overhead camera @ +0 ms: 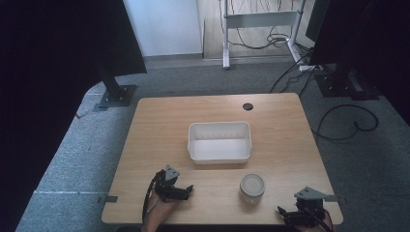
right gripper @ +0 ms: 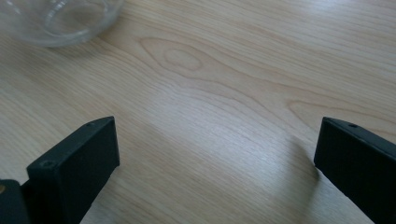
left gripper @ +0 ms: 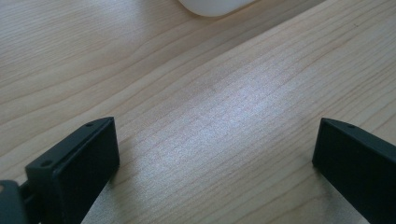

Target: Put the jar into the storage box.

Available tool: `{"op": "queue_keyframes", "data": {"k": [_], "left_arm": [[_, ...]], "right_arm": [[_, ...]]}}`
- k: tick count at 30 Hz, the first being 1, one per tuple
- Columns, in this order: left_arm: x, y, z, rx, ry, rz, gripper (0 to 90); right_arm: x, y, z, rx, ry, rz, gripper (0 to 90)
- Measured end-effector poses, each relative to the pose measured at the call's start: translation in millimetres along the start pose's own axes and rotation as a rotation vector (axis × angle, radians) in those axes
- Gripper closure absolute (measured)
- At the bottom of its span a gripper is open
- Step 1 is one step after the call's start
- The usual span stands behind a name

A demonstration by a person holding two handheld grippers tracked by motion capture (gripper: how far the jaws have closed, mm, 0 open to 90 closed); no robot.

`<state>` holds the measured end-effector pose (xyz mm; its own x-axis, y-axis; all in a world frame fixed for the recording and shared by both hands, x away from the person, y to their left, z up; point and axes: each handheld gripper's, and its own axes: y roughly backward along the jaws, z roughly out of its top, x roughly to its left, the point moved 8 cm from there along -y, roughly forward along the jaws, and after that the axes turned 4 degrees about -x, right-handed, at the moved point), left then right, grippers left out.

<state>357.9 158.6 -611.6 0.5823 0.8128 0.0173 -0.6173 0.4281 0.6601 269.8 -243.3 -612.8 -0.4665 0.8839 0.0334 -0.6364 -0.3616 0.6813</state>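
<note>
A white rectangular bin [overhead camera: 219, 125] stands empty at the middle of the wooden table [overhead camera: 159, 121]. A glass jar with a pale lid [overhead camera: 252, 185] stands in front of the bin's right corner. My left gripper [overhead camera: 183, 191] rests low over the front left of the table, left of the jar. In the left gripper view, the left gripper [left gripper: 217, 140] is open over bare wood, with a corner of the bin [left gripper: 215, 6] ahead. My right gripper [overhead camera: 286, 215] sits at the front right edge. In the right gripper view, the right gripper [right gripper: 217, 140] is open and empty, with the jar's base [right gripper: 56, 18] ahead to the left.
A round cable hole [overhead camera: 248, 106] sits near the table's far edge. Grey carpet surrounds the table, with black stand bases [overhead camera: 116, 95] at the far left and right, and cables [overhead camera: 345, 121] on the floor to the right.
</note>
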Motion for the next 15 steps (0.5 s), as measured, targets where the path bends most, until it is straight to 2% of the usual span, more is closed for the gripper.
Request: {"op": "queue_keyframes", "data": {"k": [15], "left_arm": [[0.0,0.0,0.0,0.0,0.001,0.001,0.2]], "right_arm": [[10.7,2.6,19.2,-0.045,0.025,0.043,0.3]]}}
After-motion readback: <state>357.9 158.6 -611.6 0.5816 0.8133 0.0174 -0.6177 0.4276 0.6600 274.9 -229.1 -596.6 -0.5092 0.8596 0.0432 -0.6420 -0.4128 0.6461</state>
